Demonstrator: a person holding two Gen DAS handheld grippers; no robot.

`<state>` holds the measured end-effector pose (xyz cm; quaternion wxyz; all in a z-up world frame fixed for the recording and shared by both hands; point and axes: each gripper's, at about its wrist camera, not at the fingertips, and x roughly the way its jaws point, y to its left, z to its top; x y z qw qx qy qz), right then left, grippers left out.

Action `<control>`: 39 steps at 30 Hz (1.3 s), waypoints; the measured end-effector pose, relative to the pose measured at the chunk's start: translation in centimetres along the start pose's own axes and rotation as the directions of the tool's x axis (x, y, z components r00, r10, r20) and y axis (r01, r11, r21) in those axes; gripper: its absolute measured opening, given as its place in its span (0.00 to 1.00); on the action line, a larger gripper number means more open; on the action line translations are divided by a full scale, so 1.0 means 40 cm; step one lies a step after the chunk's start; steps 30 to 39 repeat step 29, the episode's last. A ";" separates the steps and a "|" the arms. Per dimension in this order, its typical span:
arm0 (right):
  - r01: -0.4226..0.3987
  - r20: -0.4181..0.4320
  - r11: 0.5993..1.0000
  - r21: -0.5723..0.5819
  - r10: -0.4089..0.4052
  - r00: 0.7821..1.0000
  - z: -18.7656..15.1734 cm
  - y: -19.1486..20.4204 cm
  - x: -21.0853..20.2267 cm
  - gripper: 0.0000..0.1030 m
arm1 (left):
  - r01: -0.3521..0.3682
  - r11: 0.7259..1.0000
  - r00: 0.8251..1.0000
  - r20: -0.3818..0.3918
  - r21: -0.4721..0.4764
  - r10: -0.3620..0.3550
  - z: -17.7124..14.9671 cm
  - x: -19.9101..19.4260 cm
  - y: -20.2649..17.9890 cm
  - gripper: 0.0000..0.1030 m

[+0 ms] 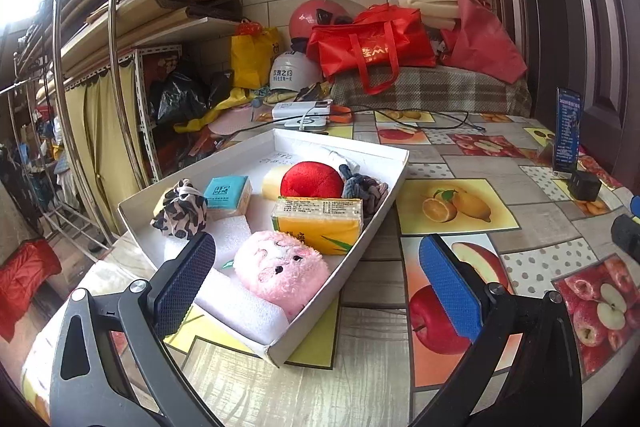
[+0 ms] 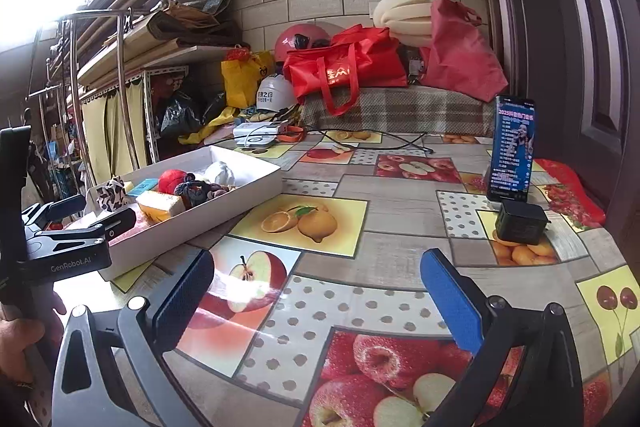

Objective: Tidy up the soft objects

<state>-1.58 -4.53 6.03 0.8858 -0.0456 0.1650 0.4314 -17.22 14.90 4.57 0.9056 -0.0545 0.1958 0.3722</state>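
The soft things (pink plush (image 1: 278, 273), red ball (image 1: 311, 179), tissue packs, rope toy) lie inside the white box (image 1: 372, 223) on the surface. Both grippers, left (image 1: 316, 273) and right (image 2: 318, 291), have jaws wide and empty; the task looks nearly done.

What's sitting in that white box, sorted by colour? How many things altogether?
In the white box:
Pink: 1, plush toy
Red: 1, plush ball
Yellow: 2, tissue pack, sponge
Teal: 1, small pack
Black-and-white: 1, scrunchie
Grey: 1, knotted rope
White: 1, bundle
Total: 8
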 end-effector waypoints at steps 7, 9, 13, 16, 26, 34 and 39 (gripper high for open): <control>0.008 0.309 0.996 0.094 -0.037 0.950 -0.010 -0.056 -0.196 1.00 | -0.147 0.989 0.989 0.031 0.021 0.147 -0.001 -0.098 -0.041 1.00; 0.038 0.347 0.993 0.114 -0.076 0.935 -0.015 -0.055 -0.217 1.00 | -0.198 0.980 0.980 -0.002 0.029 0.198 0.003 -0.101 -0.048 1.00; 0.067 0.294 0.993 0.094 -0.092 0.951 -0.005 -0.045 -0.191 1.00 | -0.144 0.989 0.986 -0.083 -0.010 0.143 0.021 -0.097 -0.034 1.00; 0.065 0.248 0.995 0.071 -0.080 0.965 -0.001 -0.039 -0.168 1.00 | -0.124 0.991 0.985 -0.127 -0.056 0.116 0.024 -0.097 -0.013 1.00; 0.044 0.185 0.996 0.075 -0.057 0.981 -0.011 -0.044 -0.148 1.00 | -0.146 0.983 0.984 -0.117 -0.108 0.133 0.025 -0.108 0.032 1.00; 0.048 0.175 0.996 0.073 -0.060 0.983 -0.010 -0.044 -0.145 1.00 | -0.148 0.984 0.984 -0.118 -0.101 0.136 0.023 -0.104 0.030 1.00; 0.048 0.175 0.996 0.073 -0.060 0.983 -0.010 -0.044 -0.145 1.00 | -0.148 0.984 0.984 -0.118 -0.101 0.136 0.023 -0.104 0.030 1.00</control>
